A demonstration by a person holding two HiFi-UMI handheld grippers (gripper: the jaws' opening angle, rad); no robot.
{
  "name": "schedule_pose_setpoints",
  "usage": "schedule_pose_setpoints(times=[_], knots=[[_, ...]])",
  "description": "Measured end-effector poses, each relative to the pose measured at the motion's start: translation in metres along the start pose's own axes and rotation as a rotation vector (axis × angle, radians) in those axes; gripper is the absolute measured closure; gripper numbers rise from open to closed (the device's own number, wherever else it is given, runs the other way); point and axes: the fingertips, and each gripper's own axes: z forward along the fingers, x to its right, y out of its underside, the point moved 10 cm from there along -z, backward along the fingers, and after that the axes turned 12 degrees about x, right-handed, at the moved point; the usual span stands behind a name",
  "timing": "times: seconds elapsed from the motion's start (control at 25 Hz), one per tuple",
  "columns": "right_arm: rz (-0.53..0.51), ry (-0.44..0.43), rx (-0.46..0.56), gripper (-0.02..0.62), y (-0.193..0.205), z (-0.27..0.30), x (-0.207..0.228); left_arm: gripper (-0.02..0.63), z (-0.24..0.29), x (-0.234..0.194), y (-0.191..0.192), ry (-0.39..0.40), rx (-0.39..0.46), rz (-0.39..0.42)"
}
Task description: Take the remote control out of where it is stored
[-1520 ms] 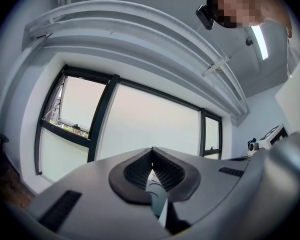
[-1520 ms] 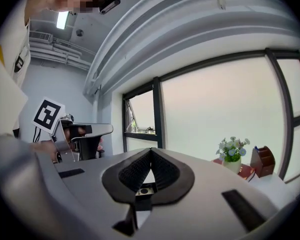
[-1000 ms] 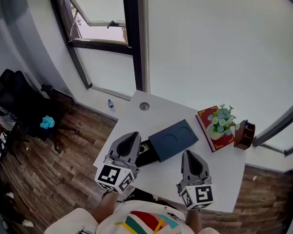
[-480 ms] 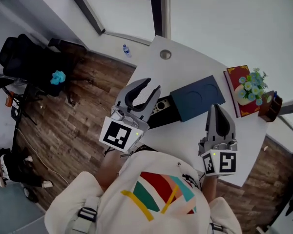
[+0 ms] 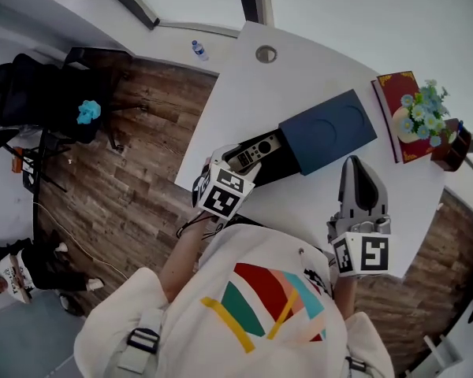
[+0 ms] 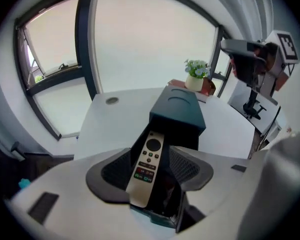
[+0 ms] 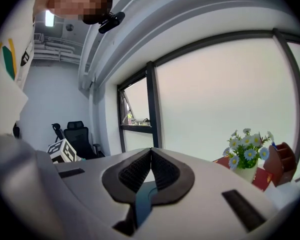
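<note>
A grey remote control (image 6: 147, 166) lies face up in a black drawer (image 6: 166, 204) that is pulled out of a dark blue box (image 6: 179, 110). My left gripper (image 6: 150, 159) has come in over the drawer's end with the remote between its jaws. The jaws are opening wide and the pads (image 6: 115, 171) stand clear of the remote's sides. In the head view the left gripper (image 5: 230, 173) sits at the near end of the drawer (image 5: 277, 166), over the remote (image 5: 252, 152), beside the box (image 5: 327, 130). My right gripper (image 5: 359, 164) (image 7: 151, 154) is shut and empty above the white table (image 5: 244, 93).
A pot of flowers (image 5: 422, 109) stands on a red book (image 5: 396, 93) at the table's right end, with a wooden holder (image 5: 451, 144) beside it. A round cable hole (image 5: 266, 53) marks the far corner. A black chair (image 5: 39, 101) and a bottle (image 5: 198, 50) are on the floor.
The left gripper's jaws have gone from shut to wide open. It has dropped over the drawer's end and now has the remote between them. The right gripper stays shut.
</note>
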Motion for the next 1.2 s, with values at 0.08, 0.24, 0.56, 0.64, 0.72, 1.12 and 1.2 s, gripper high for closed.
schedule_pose_setpoints(times=[0.08, 0.24, 0.56, 0.64, 0.72, 1.12, 1.2], knots=[[0.01, 0.003, -0.014, 0.594, 0.003, 0.001, 0.0, 0.376, 0.009, 0.0, 0.007, -0.001, -0.066, 0.002], [0.013, -0.023, -0.036, 0.594, 0.007, 0.011, 0.001, 0.376, 0.024, 0.0, 0.012, -0.018, -0.157, -0.001], [0.015, -0.075, -0.072, 0.594, 0.015, 0.024, 0.005, 0.376, 0.049, 0.0, 0.018, -0.011, -0.248, -0.008], [0.018, -0.078, -0.077, 0.594, 0.016, 0.026, 0.008, 0.376, 0.052, 0.004, 0.02, 0.006, -0.27, -0.014], [0.019, -0.077, -0.077, 0.594, 0.016, 0.027, 0.011, 0.376, 0.053, 0.007, 0.019, 0.014, -0.278, -0.024], [0.033, -0.063, -0.095, 0.594, 0.023, 0.026, 0.021, 0.376, 0.073, 0.011, 0.014, -0.001, -0.353, 0.006], [0.036, -0.063, -0.102, 0.594, 0.025, 0.026, 0.022, 0.377, 0.074, 0.012, 0.013, 0.015, -0.354, 0.015]])
